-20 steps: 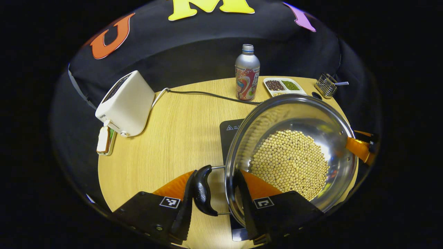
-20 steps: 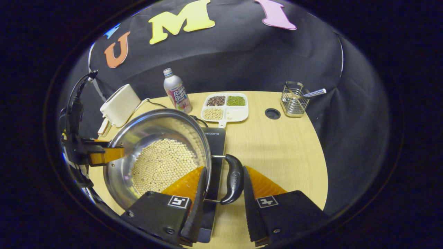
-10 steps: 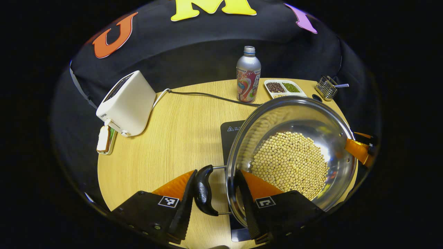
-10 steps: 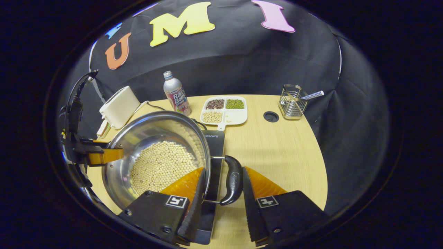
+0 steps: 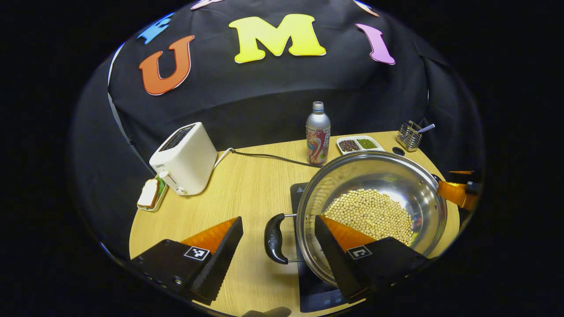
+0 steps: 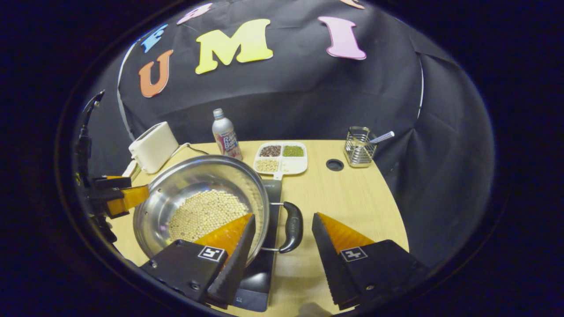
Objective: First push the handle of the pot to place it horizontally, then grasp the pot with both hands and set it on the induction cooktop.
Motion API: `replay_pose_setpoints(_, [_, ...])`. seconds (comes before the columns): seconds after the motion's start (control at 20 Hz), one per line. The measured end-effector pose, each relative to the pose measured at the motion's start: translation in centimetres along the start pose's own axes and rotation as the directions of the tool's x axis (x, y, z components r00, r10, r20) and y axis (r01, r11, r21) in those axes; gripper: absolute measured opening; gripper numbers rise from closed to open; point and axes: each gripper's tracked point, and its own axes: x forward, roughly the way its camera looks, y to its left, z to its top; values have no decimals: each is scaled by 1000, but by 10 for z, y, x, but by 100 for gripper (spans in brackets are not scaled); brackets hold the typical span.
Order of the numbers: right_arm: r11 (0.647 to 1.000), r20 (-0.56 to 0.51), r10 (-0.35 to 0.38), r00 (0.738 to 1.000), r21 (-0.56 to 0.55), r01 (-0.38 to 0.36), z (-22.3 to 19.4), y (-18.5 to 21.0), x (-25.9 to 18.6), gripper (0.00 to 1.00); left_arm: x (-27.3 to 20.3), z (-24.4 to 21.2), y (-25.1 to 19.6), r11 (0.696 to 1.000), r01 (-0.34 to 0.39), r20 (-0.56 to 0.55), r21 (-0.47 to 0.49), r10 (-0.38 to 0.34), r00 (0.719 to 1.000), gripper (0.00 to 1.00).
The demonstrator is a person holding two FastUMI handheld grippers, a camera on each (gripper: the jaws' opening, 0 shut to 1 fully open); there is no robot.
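both grippers just opened and backed off: left gripper (image 5: 277,246) and right gripper (image 6: 284,240) gape wide, holding nothing. pot (image 5: 374,211) sits on induction cooktop (image 5: 319,297), lower centre; placement looks done.

Wooden table (image 5: 246,185) and what rests on it

A black induction cooktop (image 5: 315,295) lies near the front edge, carrying the steel pot (image 5: 374,176). At the back stand a white toaster (image 5: 183,158) with its cord (image 5: 269,156), a small sandwich dish (image 5: 150,196), a bottle (image 5: 318,138), a divided bean tray (image 6: 280,157) and a wire holder (image 6: 359,147).
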Motion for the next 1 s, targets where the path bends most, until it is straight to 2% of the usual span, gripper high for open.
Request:
replay_pose_setpoints(0.15, [1000,25,20,999,-19,-19,3,16,-15,81,-12,-3,-3,999,24,6,-46,-24,1000,97])
replay_pose_setpoints(0.35, [999,67,28,997,-40,-25,9,35,-36,81,-31,5,3,998,27,51,-58,-24,998,97])
replay_pose_setpoints(0.5, [999,105,23,994,-40,-19,15,46,-54,81,-50,11,11,998,26,94,-60,-20,995,97])
replay_pose_setpoints(0.6, [999,139,-4,990,-49,11,21,47,-68,81,-64,16,14,998,30,124,-46,-24,992,97])
replay_pose_setpoints(0.8, [997,223,-26,974,-70,43,44,62,-110,81,-104,38,26,998,45,223,-47,-33,974,97])
replay_pose_setpoints(1.0, [994,339,-27,940,-91,62,79,84,-170,84,-156,70,41,997,58,334,-47,-39,942,97])
